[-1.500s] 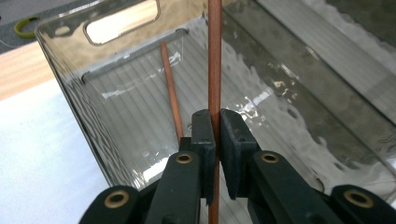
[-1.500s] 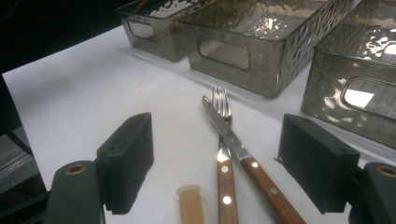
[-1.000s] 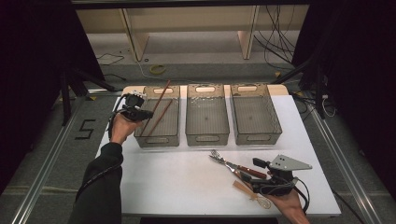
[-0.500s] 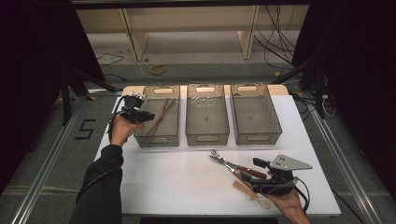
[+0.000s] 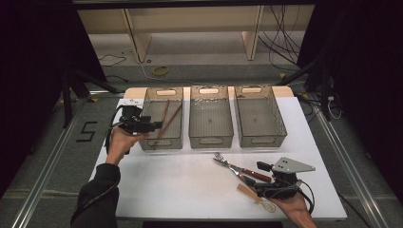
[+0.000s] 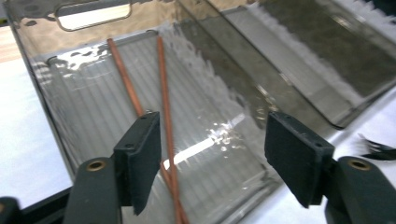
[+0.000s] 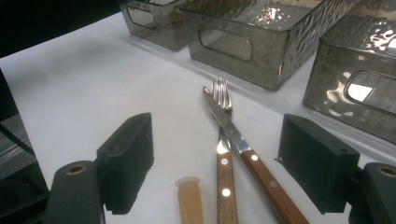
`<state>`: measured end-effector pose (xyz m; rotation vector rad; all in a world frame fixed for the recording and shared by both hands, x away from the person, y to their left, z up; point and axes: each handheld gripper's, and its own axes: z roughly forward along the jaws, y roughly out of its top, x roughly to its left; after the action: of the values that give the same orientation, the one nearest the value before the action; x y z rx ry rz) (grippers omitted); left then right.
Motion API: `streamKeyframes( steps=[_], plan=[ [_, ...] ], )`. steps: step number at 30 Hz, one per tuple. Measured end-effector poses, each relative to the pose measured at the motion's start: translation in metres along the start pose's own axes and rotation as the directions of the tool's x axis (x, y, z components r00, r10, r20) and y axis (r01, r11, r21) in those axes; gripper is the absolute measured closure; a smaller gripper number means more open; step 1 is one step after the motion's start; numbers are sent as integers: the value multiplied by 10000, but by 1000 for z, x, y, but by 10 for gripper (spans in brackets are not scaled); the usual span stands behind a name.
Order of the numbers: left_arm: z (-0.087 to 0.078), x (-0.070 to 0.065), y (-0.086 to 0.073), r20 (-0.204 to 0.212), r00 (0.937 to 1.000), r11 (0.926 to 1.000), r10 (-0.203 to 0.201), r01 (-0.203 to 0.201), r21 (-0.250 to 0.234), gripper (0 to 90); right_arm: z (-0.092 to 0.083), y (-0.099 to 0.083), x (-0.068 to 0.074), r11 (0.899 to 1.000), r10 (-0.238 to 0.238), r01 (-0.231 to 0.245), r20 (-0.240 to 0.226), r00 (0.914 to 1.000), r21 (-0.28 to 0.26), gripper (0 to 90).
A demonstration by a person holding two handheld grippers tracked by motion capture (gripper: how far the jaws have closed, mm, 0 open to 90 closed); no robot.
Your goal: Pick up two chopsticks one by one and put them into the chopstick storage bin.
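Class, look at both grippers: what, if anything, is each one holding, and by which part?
Nothing is held. The left gripper has just been opening above two thin brown wooden chopsticks; the right gripper stands open over the table.

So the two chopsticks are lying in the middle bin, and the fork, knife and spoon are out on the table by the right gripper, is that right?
Not quite. The two chopsticks lie in the left bin, as the high view shows; the middle bin holds none. The rest stands: the fork, knife and spoon lie on the table by the right gripper.
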<state>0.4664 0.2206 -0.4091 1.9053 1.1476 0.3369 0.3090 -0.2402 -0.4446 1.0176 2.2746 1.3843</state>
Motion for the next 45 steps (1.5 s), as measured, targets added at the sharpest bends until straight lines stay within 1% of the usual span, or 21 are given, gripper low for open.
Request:
streamKeyframes(
  steps=[3,5,8,11,13,16,18,24,27,31,39,42,45],
  plan=[
    [-2,-4,-5,97,9999,9999,77,-78,99,320,1,0,1,9999,-35,36,-41,10000,130,275],
    [-4,-7,-8,251,9997,10000,56,-54,-55,307,1,0,2,9998,-73,75,-81,9999,181,276],
    [-6,-13,-13,478,9985,9995,269,-262,-159,277,2,0,2,9996,-115,118,-115,9999,252,277],
    [-7,-20,-17,645,9975,9990,274,-251,-360,258,4,0,2,9993,-153,159,-193,9997,346,279],
    [-8,-24,-19,844,9960,9983,304,-260,-518,253,4,0,3,9990,-181,190,-224,9996,412,279],
    [-9,-29,-23,823,9956,9972,447,-396,-628,242,5,0,3,9985,-227,241,-292,9993,487,282],
    [-10,-31,-26,931,9948,9970,402,-338,-690,240,6,0,3,9979,-250,268,-321,9992,587,283],
    [-15,-43,-35,1312,9895,9946,613,-494,-916,217,9,0,5,9957,-380,413,-411,9984,834,287],
    [-17,-49,-39,1389,9868,9929,837,-706,-961,215,10,-1,5,9939,-451,492,-436,9980,988,289],
    [-17,-57,-47,1467,9841,9917,1004,-871,-944,209,11,-1,5,9914,-494,546,-465,9977,1193,294],
    [-18,-66,-65,1577,9812,9908,1115,-975,-941,208,14,-2,7,9831,-680,762,-541,9962,1664,308],
    [-18,-69,-70,1515,9808,9893,1228,-1088,-973,206,16,-2,8,9792,-724,813,-543,9959,1856,310],
    [-19,-71,-74,1602,9801,9898,1172,-1022,-993,204,16,-3,9,9761,-792,884,-538,9954,1984,314]
  ],
)
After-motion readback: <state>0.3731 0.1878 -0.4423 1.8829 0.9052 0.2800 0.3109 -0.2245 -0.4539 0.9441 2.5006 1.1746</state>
